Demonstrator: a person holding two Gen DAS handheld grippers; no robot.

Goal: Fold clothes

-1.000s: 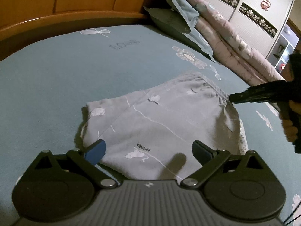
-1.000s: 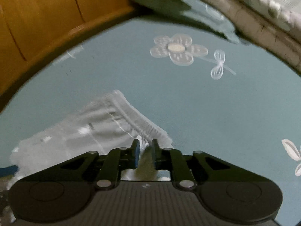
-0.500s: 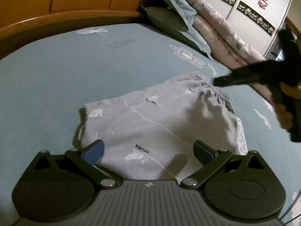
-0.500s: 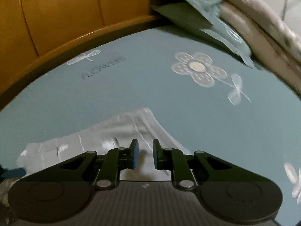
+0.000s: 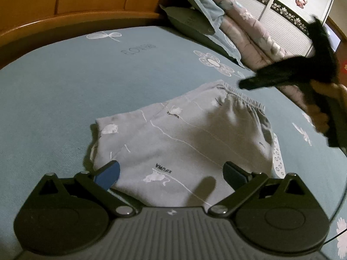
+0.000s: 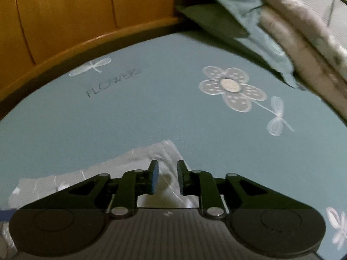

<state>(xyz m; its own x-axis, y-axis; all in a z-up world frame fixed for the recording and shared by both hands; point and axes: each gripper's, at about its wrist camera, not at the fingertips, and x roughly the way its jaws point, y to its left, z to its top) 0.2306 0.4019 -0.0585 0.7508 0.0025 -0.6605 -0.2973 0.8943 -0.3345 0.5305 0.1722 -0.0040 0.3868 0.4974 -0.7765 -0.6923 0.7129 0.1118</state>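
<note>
The left gripper [image 5: 171, 174] is sitting wide open and holding nothing, low in the frame, over the folded gray shorts [image 5: 184, 134] in the middle. The right gripper [image 6: 167, 177] is parted and empty too — dipping down could be messing up the fold.

Left hand-held gripper [image 5: 171, 174] spread wide and low; right hand-held gripper [image 6: 167, 177] slightly parted, raised.

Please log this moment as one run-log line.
grey shorts: folded, flat on bed | left gripper: open, empty | right gripper: open, above waistband
</note>
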